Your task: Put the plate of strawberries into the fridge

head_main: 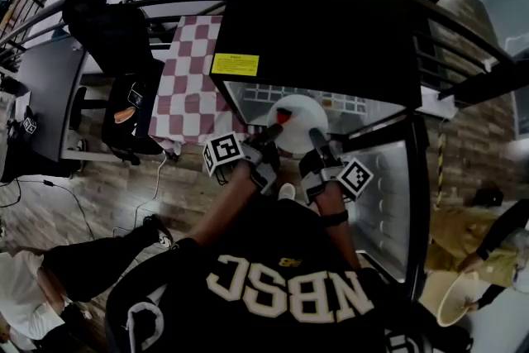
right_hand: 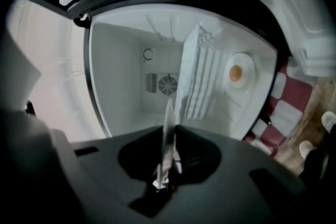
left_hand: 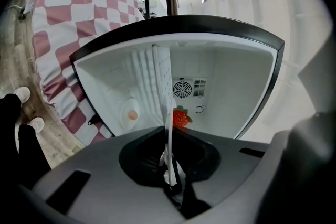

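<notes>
I hold a white plate (head_main: 297, 116) between both grippers, at the mouth of the open black fridge (head_main: 322, 21). One red strawberry (head_main: 282, 118) shows on its left part. My left gripper (head_main: 269, 135) is shut on the plate's left rim and my right gripper (head_main: 317, 136) on its right rim. In the left gripper view the plate (left_hand: 169, 139) runs edge-on out of the left gripper (left_hand: 170, 178), with the strawberry (left_hand: 180, 118) beyond it. In the right gripper view the plate (right_hand: 168, 128) stands edge-on in the right gripper (right_hand: 161, 181). Both views face the white fridge interior.
Inside the fridge are a wire shelf (left_hand: 155, 86), a back fan grille (left_hand: 182, 88) and a round lamp (left_hand: 131, 114). The fridge door (head_main: 388, 202) stands open at the right. A red-and-white checked cloth (head_main: 194, 78) covers a table on the left, by a black chair (head_main: 124, 54). Another person (head_main: 496, 244) is at the right.
</notes>
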Motion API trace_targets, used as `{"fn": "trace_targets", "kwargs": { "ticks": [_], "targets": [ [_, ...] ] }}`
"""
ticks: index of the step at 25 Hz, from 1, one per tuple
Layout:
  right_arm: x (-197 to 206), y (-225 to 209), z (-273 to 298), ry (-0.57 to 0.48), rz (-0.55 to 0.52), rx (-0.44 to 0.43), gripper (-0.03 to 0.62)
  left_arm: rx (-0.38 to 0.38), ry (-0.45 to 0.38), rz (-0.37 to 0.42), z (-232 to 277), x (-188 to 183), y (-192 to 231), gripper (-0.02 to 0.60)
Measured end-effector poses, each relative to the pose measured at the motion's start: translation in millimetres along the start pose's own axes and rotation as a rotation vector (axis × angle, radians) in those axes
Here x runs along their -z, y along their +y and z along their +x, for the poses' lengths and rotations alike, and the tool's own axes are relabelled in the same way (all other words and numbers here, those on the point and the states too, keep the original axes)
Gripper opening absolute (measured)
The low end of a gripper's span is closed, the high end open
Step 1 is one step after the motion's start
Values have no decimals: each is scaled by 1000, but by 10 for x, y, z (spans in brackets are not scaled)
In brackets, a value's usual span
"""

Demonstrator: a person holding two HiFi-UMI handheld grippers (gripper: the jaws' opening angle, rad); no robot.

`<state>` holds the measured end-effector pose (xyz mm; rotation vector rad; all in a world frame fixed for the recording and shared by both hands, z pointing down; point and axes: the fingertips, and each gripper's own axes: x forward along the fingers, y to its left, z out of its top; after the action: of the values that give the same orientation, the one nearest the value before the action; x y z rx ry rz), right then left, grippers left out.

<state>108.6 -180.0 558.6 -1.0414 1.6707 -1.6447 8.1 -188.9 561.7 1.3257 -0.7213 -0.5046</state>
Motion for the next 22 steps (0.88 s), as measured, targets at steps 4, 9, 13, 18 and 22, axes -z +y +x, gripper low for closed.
{"fn": "trace_targets", "kwargs": {
  "ticks": [4,9,13,18,22],
  "targets": [
    [-31,-42,134,-6,-27,49,48,-26,9,10,62,-130,45,40],
    [-120,-47,285,-21,-14,53,48,-39,6,-23,193,-262,78,38],
    [-217,-85,386,-38,-10,54,48,-48,-9,-19,300,-362,109,38],
    [-360,-133,450,-70,5,65,48,-54,-16,-6,374,-475,102,40],
    [-374,-140,514,-63,-6,71,48,-44,-24,-17,433,-503,95,40]
  ]
}}
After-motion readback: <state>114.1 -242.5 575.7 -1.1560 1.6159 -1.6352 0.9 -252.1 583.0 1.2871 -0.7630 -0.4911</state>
